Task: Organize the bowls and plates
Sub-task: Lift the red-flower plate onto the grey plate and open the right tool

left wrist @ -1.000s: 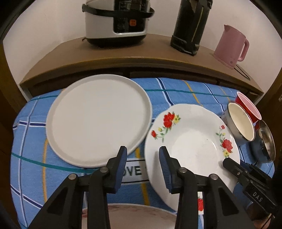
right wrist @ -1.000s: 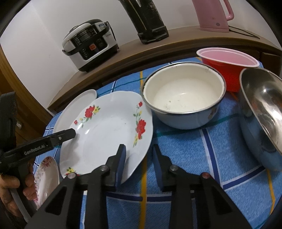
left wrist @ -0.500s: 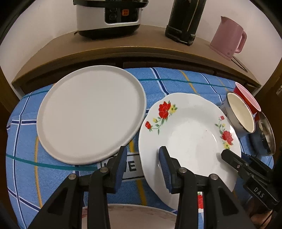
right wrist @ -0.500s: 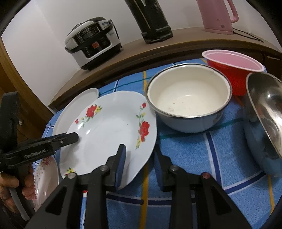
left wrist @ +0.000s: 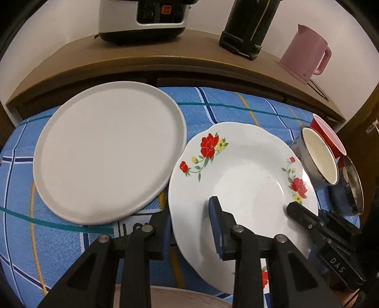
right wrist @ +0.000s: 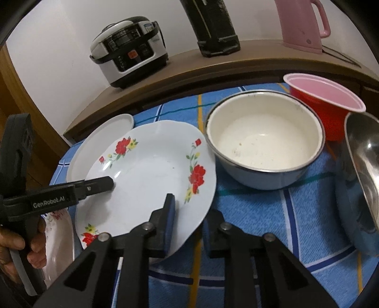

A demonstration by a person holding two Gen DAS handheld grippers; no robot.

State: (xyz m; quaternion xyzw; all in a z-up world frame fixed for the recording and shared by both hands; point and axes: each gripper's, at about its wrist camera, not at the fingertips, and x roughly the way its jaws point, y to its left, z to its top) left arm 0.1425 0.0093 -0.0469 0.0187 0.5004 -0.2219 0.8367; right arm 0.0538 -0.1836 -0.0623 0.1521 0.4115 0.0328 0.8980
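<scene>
A white plate with red flowers (left wrist: 244, 180) lies on the blue checked cloth, also in the right wrist view (right wrist: 146, 170). My left gripper (left wrist: 191, 227) is open and straddles its near left rim, one finger over it, one under. My right gripper (right wrist: 189, 213) is open and straddles its near right rim the same way. A plain white round plate (left wrist: 109, 154) lies to its left. A white enamel bowl (right wrist: 263, 139), a red bowl (right wrist: 324, 104) and a steel bowl (right wrist: 362, 165) stand to the right.
A pinkish patterned plate (right wrist: 56, 239) lies at the near edge. Behind the table a wooden shelf (left wrist: 165, 52) holds a rice cooker (left wrist: 144, 19), a dark appliance (left wrist: 246, 26) and a pink kettle (left wrist: 305, 54).
Both grippers have moved forward onto the flowered plate, so its rim now sits between each pair of fingers. The plate looks slightly raised at the near edge.
</scene>
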